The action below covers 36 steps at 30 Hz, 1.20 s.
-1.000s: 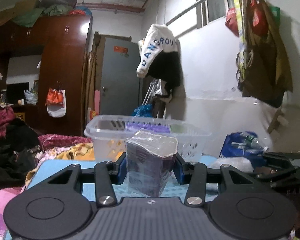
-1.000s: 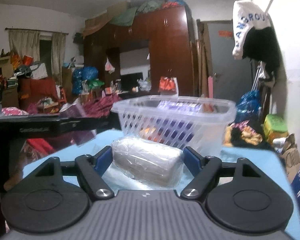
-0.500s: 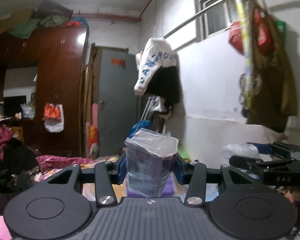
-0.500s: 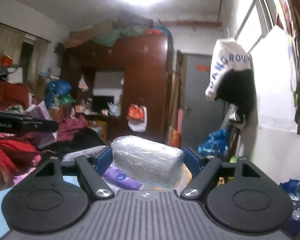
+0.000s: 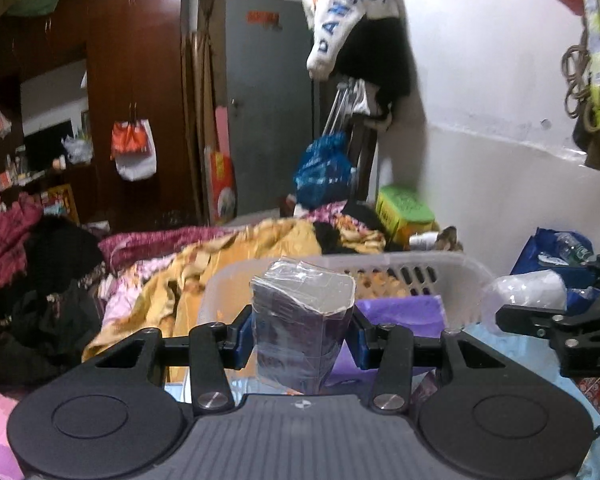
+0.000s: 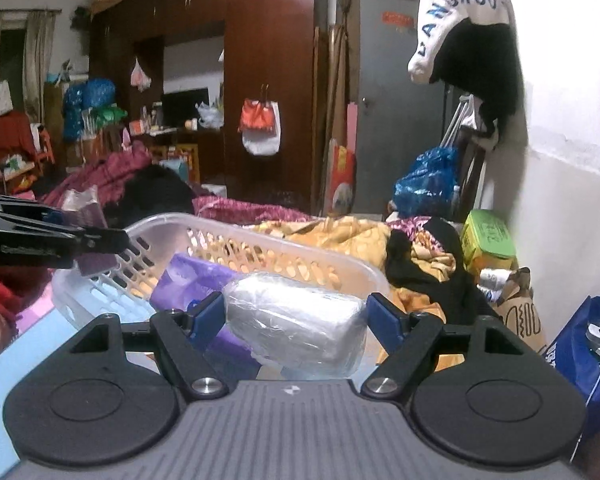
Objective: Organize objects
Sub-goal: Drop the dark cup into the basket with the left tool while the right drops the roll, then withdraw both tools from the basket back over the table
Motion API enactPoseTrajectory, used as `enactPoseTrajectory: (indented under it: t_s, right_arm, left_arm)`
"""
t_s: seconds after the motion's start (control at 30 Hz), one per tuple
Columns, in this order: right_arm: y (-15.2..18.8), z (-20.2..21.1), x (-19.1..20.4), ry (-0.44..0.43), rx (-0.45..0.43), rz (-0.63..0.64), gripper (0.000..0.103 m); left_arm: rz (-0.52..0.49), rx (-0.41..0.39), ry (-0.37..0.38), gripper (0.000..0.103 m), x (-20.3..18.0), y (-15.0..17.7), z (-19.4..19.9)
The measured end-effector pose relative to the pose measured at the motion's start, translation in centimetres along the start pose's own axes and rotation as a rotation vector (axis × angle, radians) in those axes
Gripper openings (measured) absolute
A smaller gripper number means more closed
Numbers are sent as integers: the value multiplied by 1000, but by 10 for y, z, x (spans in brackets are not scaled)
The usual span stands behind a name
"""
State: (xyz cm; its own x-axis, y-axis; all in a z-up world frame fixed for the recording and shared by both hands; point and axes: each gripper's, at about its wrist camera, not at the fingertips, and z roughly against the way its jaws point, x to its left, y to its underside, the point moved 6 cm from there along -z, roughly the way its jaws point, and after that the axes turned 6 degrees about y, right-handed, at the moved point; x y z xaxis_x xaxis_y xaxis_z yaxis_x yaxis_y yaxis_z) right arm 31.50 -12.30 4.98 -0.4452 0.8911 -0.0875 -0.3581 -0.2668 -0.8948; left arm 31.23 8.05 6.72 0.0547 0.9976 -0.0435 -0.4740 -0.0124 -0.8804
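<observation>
- The left gripper (image 5: 303, 330) is closed on a dark pack (image 5: 300, 320) wrapped in clear film; both blue pads press its sides and the pack stands upright between them.
- From the left wrist view that pack is in front of the near rim of the basket (image 5: 380, 264), a clear plastic one with slotted walls; whether it is over the rim or just short of it cannot be told.
- The right gripper (image 6: 296, 316) is closed on a pale bundle (image 6: 296, 320) in clear film, lying sideways, slightly tilted, between its blue pads.
- From the right wrist view the bundle is in front of the basket's (image 6: 260, 244) right end, low beside the rim.
- A purple packet (image 6: 196, 276) lies inside the basket, just behind the bundle.
- The basket rests on a light blue surface (image 6: 24, 344).
- Beyond the basket lies a heap of yellow and pink cloth (image 5: 228, 248).
- A green box (image 6: 486, 236) stands to the right of the basket, near the white wall (image 6: 572, 208).
- The left gripper's black fingers (image 6: 52, 240) show in the right wrist view, to the left of the basket, level with its rim.
</observation>
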Motion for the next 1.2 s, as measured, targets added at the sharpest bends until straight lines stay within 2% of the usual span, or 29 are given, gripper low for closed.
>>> enactPoseTrajectory:
  t_s: [0.37, 0.7, 0.73, 0.77, 0.83, 0.9, 0.97, 1.2]
  right_arm:
    - [14, -22, -1, -19, 95, 4, 79]
    - [14, -20, -3, -31, 102, 17, 81]
    - [14, -20, -3, -29, 102, 19, 81]
    - [13, -21, -3, -24, 102, 21, 82]
    - [13, -18, -2, -23, 92, 19, 85]
    - [12, -12, -1, -25, 67, 16, 96]
    - [10, -4, -1, -4, 31, 11, 102]
    - [10, 48, -1, -17, -106, 36, 103]
  left_arm:
    - [23, 113, 14, 50, 8, 21, -40]
    - [18, 107, 15, 51, 4, 18, -43]
    - [16, 101, 18, 56, 3, 19, -43]
    - [16, 93, 22, 69, 2, 19, -41]
    - [13, 74, 19, 83, -1, 20, -40]
    - [7, 52, 14, 84, -3, 20, -34]
    - [3, 34, 21, 87, -5, 20, -28]
    - [-33, -57, 29, 90, -20, 24, 28]
